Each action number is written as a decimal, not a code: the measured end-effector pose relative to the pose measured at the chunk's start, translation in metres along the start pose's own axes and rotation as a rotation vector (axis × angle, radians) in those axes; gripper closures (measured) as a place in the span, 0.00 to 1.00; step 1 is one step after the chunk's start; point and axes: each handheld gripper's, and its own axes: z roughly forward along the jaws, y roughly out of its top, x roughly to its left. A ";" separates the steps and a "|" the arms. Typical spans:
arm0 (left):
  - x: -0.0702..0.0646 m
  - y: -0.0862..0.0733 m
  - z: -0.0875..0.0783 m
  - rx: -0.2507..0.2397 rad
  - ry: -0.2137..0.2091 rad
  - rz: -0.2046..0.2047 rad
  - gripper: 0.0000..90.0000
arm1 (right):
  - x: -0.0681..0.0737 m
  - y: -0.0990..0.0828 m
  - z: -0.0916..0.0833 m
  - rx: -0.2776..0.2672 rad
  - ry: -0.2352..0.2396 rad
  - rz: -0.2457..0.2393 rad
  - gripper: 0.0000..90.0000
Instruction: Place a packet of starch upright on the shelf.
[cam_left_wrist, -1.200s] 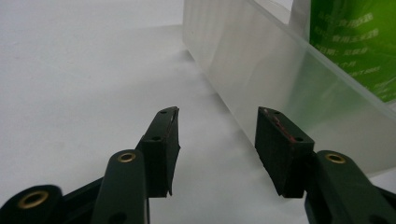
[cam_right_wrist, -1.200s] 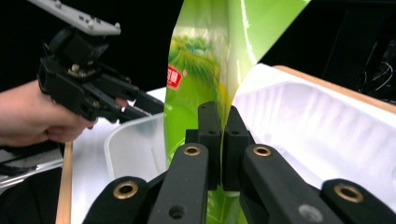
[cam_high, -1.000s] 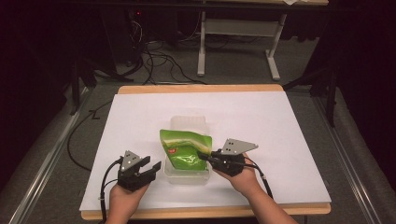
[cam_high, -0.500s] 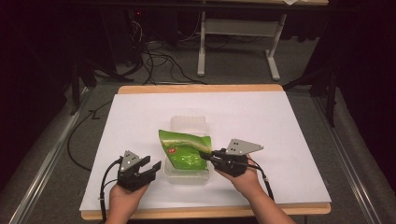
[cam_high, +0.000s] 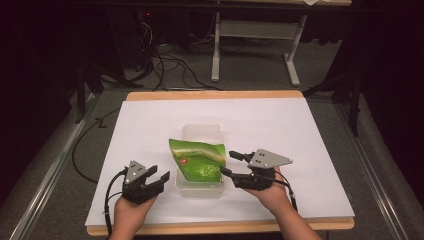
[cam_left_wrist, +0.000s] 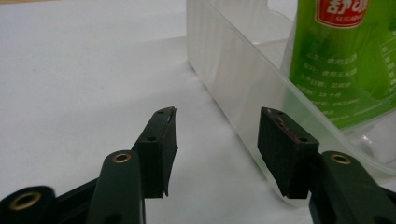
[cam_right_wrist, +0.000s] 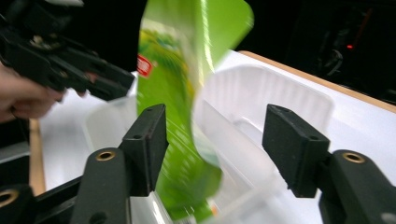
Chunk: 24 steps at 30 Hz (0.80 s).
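High view: a green pouch (cam_high: 197, 161) stands tilted in a clear plastic tub (cam_high: 201, 187) near the middle of the white surface (cam_high: 310, 130); the left gripper (cam_high: 161, 178) sits just beside the tub's near left corner, jaws spread and holding nothing; the right gripper (cam_high: 231, 164) is at the tub's right side, jaws likewise parted, with the pouch's right edge just beside them and no firm grip to be seen.

Left gripper view: the left gripper (cam_left_wrist: 217, 140) has its jaws released, the tub wall (cam_left_wrist: 243, 79) running past the right-hand one, which looks close to the plastic or touching it; the pouch (cam_left_wrist: 343, 60) shows through the wall, inside the tub.

Right gripper view: the right gripper (cam_right_wrist: 212, 140) is open, and the pouch (cam_right_wrist: 180, 121), blurred, rises between the jaws and nearer the left one; the tub (cam_right_wrist: 275, 91) lies behind; the other gripper (cam_right_wrist: 70, 60) shows farther off.

The step looks like settling the pouch into the tub; to do it well, steady the tub's wall with the left jaws so it cannot slide, keep the right jaws clear of the film, and nudge the upper edge down gently rather than pinching.
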 end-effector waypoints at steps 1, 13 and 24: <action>0.002 0.000 0.000 0.002 -0.004 -0.003 0.52 | -0.001 -0.002 -0.003 -0.003 -0.009 -0.003 0.43; 0.028 0.000 -0.006 0.037 0.040 0.016 0.48 | -0.050 -0.040 -0.054 0.117 -0.307 0.055 0.37; 0.054 -0.003 -0.012 0.026 0.076 -0.076 0.47 | -0.082 -0.065 -0.112 0.129 -0.480 0.178 0.38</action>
